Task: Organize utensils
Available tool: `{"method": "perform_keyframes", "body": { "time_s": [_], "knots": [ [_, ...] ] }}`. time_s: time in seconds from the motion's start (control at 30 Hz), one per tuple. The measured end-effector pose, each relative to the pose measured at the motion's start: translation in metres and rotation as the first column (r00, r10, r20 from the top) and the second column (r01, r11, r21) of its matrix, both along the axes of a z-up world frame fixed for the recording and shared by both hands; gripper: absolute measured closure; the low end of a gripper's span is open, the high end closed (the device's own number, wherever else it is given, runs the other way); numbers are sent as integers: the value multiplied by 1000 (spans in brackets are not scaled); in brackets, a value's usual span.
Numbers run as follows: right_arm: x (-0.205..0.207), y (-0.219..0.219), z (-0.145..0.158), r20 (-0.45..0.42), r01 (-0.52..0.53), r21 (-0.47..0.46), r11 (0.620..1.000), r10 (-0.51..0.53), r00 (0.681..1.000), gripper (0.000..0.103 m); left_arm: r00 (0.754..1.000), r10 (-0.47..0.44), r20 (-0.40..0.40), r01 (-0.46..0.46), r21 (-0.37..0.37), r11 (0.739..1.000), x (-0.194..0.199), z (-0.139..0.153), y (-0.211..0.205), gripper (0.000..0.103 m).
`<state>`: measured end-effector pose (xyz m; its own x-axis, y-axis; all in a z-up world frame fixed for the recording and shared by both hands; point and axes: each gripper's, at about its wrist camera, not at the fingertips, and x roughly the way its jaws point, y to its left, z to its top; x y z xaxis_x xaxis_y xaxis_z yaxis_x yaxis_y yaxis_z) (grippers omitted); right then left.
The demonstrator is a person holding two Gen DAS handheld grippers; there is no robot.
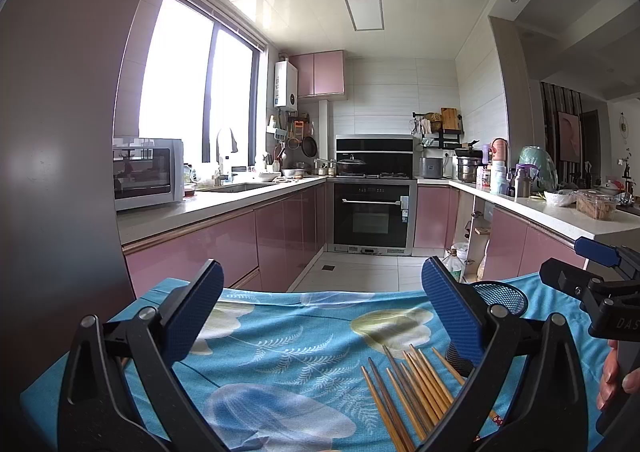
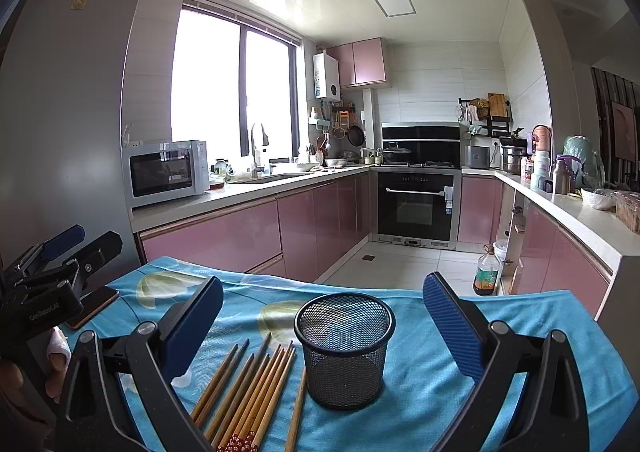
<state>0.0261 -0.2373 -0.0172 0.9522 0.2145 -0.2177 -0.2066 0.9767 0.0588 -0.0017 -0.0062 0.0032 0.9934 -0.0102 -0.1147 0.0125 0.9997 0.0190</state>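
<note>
So both grippers hover over the table with their jaws spread wide, nothing held. Under the left gripper (image 1: 322, 312) is bare blue floral tablecloth (image 1: 280, 352), while the right gripper (image 2: 322, 316) frames the black mesh cup (image 2: 345, 348), standing upright (looks empty, though the mesh makes that hard to call). Wooden chopsticks (image 2: 256, 384) lie flat just left of the cup, one nearly touching its base.

The left tool (image 2: 60, 252), seen from the right wrist, carries "GenRoboLAI" in pale letters on its black body. The right tool (image 1: 580, 264), seen from the left wrist, shows "DAS", cut off. The fridge (image 2: 72, 100) stickers are too small to read.
</note>
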Motion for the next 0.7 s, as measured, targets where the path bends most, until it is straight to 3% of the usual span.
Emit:
{"method": "perform_keyframes", "body": {
  "time_s": [0.7],
  "knots": [
    [0,0,1,-4,-1,4,1000,1,1000,6,1000,0,1,0,1,1000,1,0,0,5]
  ]
}}
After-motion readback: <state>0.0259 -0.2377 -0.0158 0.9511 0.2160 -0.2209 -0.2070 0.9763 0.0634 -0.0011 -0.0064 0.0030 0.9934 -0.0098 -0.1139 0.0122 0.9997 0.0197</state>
